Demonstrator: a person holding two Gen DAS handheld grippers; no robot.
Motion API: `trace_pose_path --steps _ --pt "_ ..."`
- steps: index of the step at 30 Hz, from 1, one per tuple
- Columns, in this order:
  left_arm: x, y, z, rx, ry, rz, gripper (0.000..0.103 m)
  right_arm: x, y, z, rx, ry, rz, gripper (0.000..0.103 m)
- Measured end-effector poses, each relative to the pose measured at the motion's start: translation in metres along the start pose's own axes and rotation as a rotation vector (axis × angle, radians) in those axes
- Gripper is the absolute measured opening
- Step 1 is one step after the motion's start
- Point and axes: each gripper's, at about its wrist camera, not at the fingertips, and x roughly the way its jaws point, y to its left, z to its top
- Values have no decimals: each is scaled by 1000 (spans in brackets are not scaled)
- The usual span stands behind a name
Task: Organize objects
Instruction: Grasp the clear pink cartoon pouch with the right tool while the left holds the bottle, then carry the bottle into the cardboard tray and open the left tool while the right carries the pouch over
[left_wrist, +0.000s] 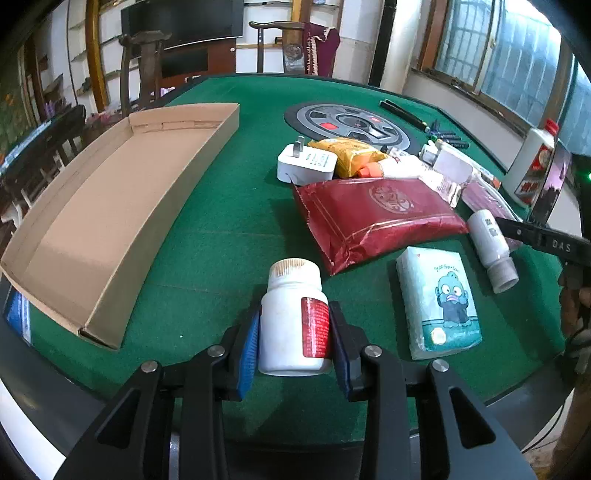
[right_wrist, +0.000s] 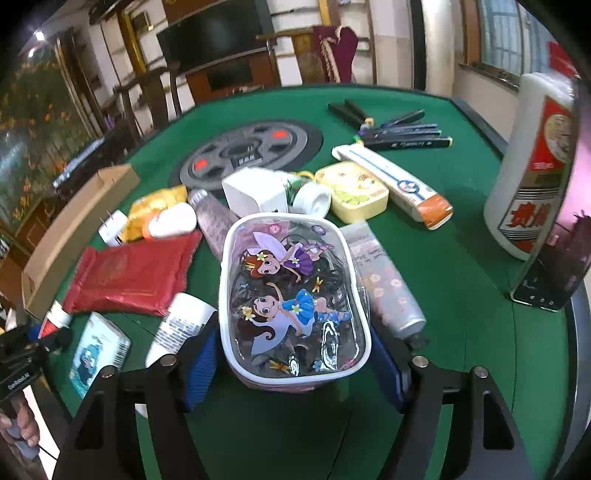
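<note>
A red-labelled white bottle (left_wrist: 293, 321), text unreadable, sits gripped in left jaws; right jaws straddle fairy pouch (right_wrist: 293, 295).

A white pill bottle (left_wrist: 293, 321) with a ribbed cap and red label is held upright over the green felt, just right of an open cardboard tray (left_wrist: 110, 206). A clear pouch (right_wrist: 293, 299) printed with cartoon fairies, white-edged, is seen lying flat amid the clutter, beside a red packet (right_wrist: 129, 273) and a floral tube (right_wrist: 388, 291).
</note>
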Motion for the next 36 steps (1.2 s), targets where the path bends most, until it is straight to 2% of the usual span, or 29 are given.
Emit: trace_pose_path --steps 19,25,32,36 --pt "-27 6 6 -29 -72 -14 34 -50 10 -1 43 -178 40 74" --pt "-31 5 6 -32 -79 -18 34 -65 18 -2 41 -221 85 74" --pt "-47 12 11 -51 -111 -29 34 -71 48 -1 -9 -231 154 74" --pt "-62 30 19 -70 -157 7 34 -66 67 -1 -41 -218 191 74"
